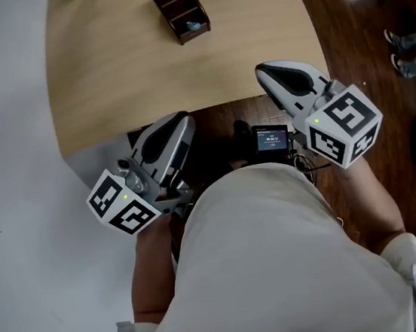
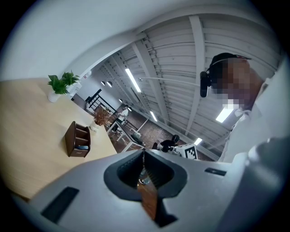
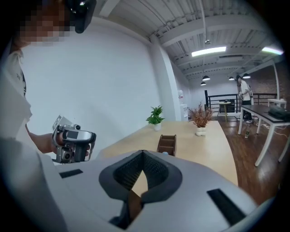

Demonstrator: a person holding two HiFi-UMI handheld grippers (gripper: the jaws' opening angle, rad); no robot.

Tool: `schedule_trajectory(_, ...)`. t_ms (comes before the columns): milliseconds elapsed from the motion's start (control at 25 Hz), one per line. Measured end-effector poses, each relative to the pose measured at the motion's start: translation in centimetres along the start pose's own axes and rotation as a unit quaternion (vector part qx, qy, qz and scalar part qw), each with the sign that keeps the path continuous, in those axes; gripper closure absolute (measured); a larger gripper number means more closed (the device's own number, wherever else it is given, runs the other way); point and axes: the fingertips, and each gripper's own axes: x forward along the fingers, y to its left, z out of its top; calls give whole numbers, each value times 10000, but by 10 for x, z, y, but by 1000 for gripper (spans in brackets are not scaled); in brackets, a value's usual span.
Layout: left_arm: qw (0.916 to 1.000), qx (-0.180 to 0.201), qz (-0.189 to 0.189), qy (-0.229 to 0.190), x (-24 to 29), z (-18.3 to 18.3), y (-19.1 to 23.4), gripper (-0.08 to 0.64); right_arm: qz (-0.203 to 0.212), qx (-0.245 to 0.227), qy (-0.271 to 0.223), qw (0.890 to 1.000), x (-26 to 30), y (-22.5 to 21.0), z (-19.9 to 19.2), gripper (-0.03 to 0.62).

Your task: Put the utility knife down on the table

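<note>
Left gripper: jaws closed, empty.
Right gripper: jaws closed, empty.
Brown organizer: far on table.

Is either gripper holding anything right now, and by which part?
Nothing is held. The left gripper and the right gripper each have jaws shut together with nothing between them.

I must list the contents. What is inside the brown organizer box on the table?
In the organizer box, a small pale blue thing lies in the compartment nearest the person; what it is cannot be told. The other compartments are dark, their floors hidden in shadow.
</note>
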Motion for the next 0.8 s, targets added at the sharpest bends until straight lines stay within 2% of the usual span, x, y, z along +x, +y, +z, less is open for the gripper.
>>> schedule_trajectory(200,10000,-29,47,-23,-11,-2,-3,555,-33,76,-152,9998,-17,5,9,591)
schedule_trajectory(800,9999,32,-125,7,-9,-1,-12,555,-109,-12,-325,9994,-32,10,21,591)
